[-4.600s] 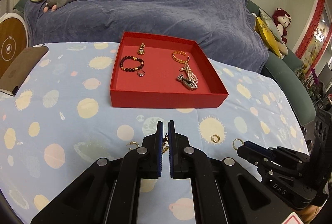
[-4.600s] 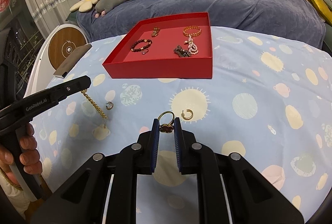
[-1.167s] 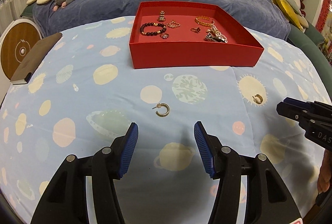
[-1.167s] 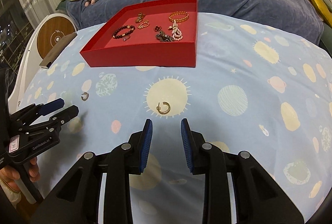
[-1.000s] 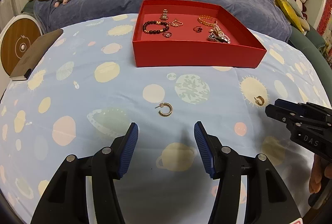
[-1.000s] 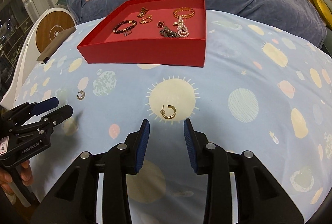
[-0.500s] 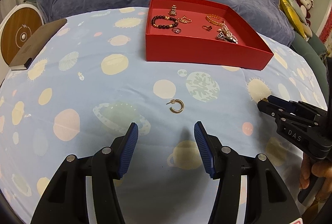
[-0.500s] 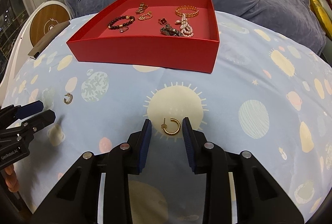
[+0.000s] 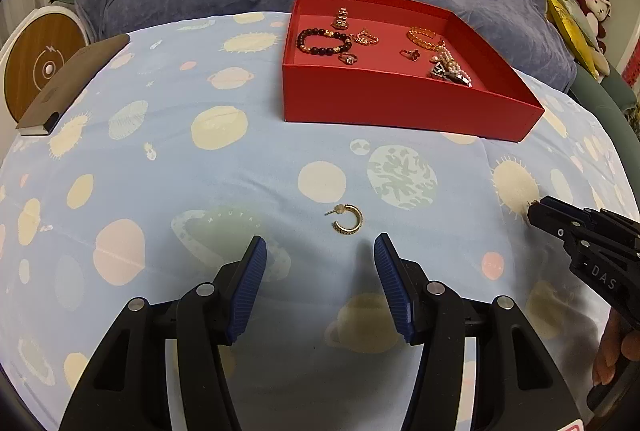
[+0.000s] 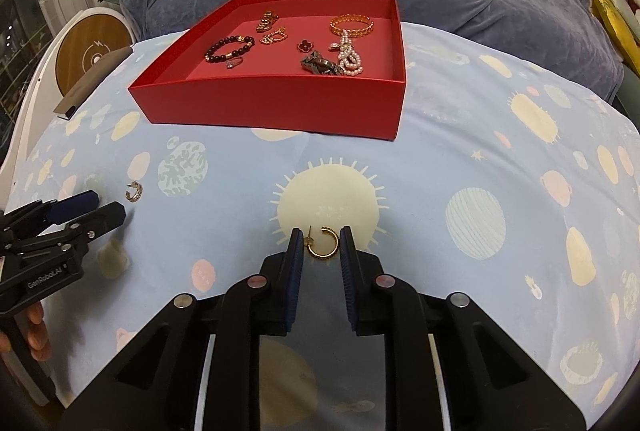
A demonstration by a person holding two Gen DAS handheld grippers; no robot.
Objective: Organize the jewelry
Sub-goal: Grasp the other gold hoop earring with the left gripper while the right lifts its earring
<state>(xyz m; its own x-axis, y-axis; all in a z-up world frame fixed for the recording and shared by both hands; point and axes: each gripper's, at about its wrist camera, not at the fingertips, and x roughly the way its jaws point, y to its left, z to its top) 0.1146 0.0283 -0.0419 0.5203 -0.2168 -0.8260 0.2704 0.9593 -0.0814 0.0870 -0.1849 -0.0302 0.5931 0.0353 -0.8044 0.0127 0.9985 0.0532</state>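
Red tray (image 10: pixel 280 107) on table (image 10: pixel 480 159), holding dark bead bracelet (image 10: pixel 229 48), gold bangle (image 10: pixel 352 24), pearl strand (image 10: pixel 350 57), red clover ring (image 10: pixel 306 46). "GenRobot.AI" printed on left gripper (image 9: pixel 320 251), spread wide behind hoop earring (image 9: pixel 347 221). "DAS" on right gripper (image 10: pixel 320 237), part-open, flanking second hoop earring (image 10: pixel 323 243), not clamped.

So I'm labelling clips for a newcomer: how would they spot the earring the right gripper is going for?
Find the red open tray on the blue planet-print cloth, then the big pale sun printed in front of it. The smooth gold half-hoop earring lies on that sun, between the open right gripper fingers; the other hoop lies far left and looks patterned.
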